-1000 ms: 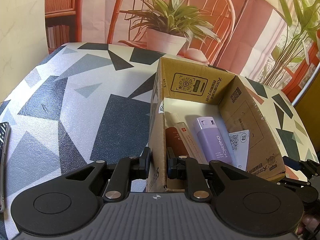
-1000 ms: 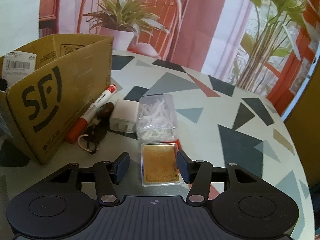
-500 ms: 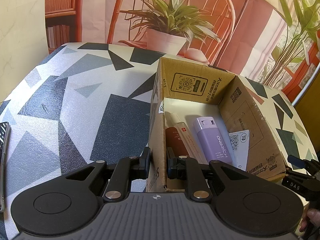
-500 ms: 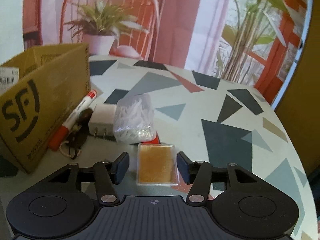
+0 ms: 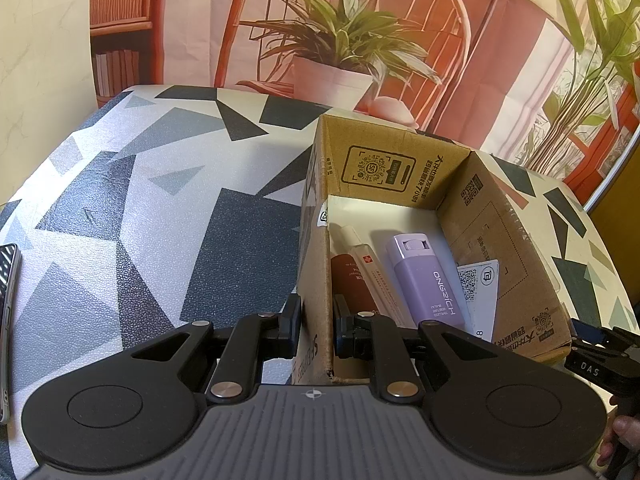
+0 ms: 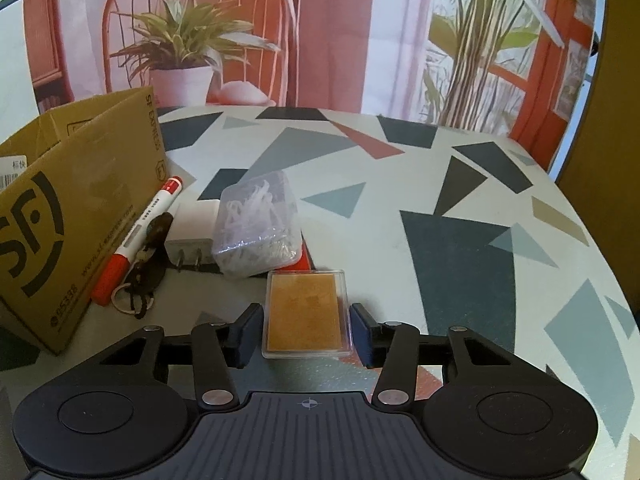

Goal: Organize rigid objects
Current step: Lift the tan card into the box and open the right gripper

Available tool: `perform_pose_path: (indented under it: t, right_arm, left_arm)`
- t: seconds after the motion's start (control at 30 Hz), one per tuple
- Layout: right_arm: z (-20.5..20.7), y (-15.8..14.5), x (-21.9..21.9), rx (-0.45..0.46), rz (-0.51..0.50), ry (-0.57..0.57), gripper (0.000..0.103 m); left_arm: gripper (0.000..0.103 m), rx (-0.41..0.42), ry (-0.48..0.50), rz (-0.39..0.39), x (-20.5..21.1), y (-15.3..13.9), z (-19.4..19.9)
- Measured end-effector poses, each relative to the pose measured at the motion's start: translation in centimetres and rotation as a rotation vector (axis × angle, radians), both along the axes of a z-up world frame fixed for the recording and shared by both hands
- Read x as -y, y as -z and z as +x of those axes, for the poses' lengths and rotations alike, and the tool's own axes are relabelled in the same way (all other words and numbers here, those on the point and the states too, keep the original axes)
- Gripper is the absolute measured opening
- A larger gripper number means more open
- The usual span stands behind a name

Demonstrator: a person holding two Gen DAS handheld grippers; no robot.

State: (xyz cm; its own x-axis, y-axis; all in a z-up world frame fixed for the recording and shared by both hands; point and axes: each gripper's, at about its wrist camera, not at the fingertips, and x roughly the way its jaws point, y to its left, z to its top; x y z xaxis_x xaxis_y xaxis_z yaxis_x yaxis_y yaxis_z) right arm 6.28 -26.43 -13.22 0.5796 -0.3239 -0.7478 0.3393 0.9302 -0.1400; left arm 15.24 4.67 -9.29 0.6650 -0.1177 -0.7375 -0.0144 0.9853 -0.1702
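**Patterned desk, box half filled, gold card case next in line**

Printed backdrop of a red chair and potted plant hangs behind a desk [image 6: 460, 240] covered in grey, blue and white triangles; the cardboard box [image 5: 504, 248] stands toward the desk's near edge, open at the top.

Compared with a second ago, the right hand-held gripper [image 6: 307, 334] has rolled and shifted so that the clear case with the gold card [image 6: 306, 312] now sits squarely between its fingers; the jaws are closing, with the case between them, and a thin gap seems to remain on each side, so I judge the grip not yet made. The left hand-held gripper [image 5: 316, 328] has not stirred; its jaws are narrow, clamped on the near wall of the box, holding it steady. That suggests the case is the next thing bound for the box, which already holds a purple device [image 5: 426, 280], a slim tube [image 5: 370, 270] and a white card [image 5: 480, 292].

Near the box's outer side wait a red marker [image 6: 136, 236], a dark key fob with ring [image 6: 148, 264], a white plug [image 6: 192, 236] and a clear tub of white picks [image 6: 258, 224].

Hard to read: the case's near end hides behind the gripper body; the plug is partly covered by the tub; a dark-red item beside the tube is mostly hidden by the box wall; a phone-like edge [image 5: 8, 320] is cut off at the desk's left edge; the right gripper shows only as a sliver in the left view.
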Motion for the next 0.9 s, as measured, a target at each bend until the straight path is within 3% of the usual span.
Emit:
perform_pose_path:
  t: [0.3,0.5,0.7,0.9]
  right_arm:
    - [-0.3,-1.8,0.0,0.053,0.017,0.000,0.042]
    - [0.3,-4.9,-1.1,0.136,0.037,-0.055,0.042]
    - [2.3,-8.2,-4.6,0.218,0.082,-0.210,0.042]
    - [5.3,-8.5,-9.6,0.178,0.135,-0.407,0.042]
  left_arm:
    - [0.017,-0.001,0.000,0.000,0.0,0.0,0.0]
    - [0.017,0.000,0.002,-0.002,-0.1,0.1,-0.1]
    - [0.017,-0.003,0.014,0.005,-0.1,0.2,-0.1]
    - [0.017,-0.004,0.020,-0.001,-0.3,0.1,-0.1]
